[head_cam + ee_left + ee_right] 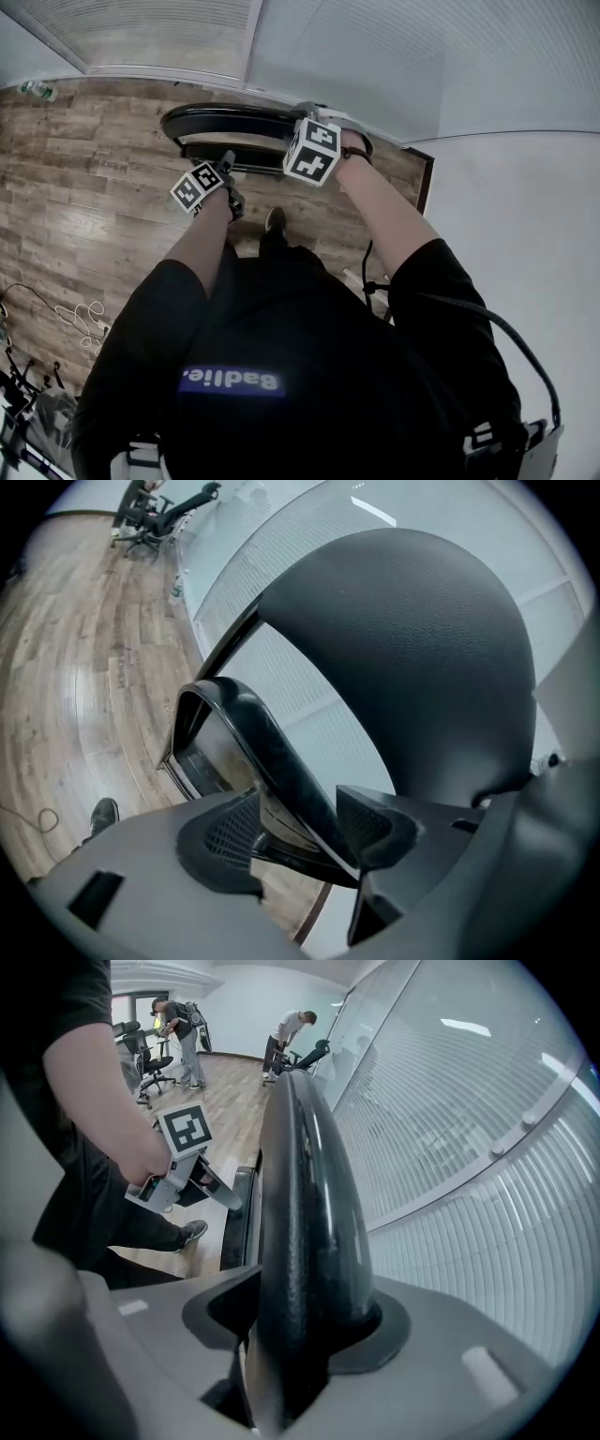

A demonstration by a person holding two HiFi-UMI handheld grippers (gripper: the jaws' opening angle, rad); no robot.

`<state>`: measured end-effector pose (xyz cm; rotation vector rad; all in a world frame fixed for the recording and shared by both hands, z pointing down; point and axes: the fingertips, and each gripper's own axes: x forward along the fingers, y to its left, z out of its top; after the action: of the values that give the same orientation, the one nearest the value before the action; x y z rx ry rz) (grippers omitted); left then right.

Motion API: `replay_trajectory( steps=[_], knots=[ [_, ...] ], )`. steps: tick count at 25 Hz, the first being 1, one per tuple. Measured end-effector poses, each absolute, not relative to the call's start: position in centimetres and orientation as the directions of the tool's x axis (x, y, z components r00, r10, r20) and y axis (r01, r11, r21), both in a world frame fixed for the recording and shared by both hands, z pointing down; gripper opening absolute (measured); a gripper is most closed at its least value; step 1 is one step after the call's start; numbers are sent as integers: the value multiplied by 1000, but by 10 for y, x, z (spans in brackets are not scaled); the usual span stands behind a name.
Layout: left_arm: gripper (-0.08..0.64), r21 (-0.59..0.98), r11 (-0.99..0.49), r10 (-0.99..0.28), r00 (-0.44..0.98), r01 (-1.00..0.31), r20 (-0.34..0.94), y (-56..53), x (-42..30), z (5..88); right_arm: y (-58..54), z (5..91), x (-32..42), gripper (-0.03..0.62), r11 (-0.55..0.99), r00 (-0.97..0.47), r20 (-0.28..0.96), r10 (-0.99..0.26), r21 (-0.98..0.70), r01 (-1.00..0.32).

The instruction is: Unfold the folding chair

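Standing between right gripper's (298, 1327) fingers (221, 1307): folding chair (305, 1176)

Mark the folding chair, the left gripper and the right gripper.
folding chair (225, 111): head view, on its black curved top rim.
left gripper (300, 813): left gripper view, midway between its jaws.
right gripper (309, 1293): right gripper view, midway between its jaws.

The right hand-held gripper (305, 1309) seems clamped on the black rim of the folding chair (305, 1176).
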<state>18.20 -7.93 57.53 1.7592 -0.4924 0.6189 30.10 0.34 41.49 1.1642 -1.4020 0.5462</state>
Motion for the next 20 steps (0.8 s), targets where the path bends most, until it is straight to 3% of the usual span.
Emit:
replay_trajectory(
  steps=[10, 20],
  knots=[
    [245, 700, -45, -217, 691, -713, 690, -69, 196, 610, 31, 413, 268, 180, 447, 160, 918, -364, 322, -835],
    [244, 739, -40, -251, 722, -673, 644, -60, 185, 624, 38, 413, 252, 156, 496, 99, 917, -387, 298, -815]
  ],
)
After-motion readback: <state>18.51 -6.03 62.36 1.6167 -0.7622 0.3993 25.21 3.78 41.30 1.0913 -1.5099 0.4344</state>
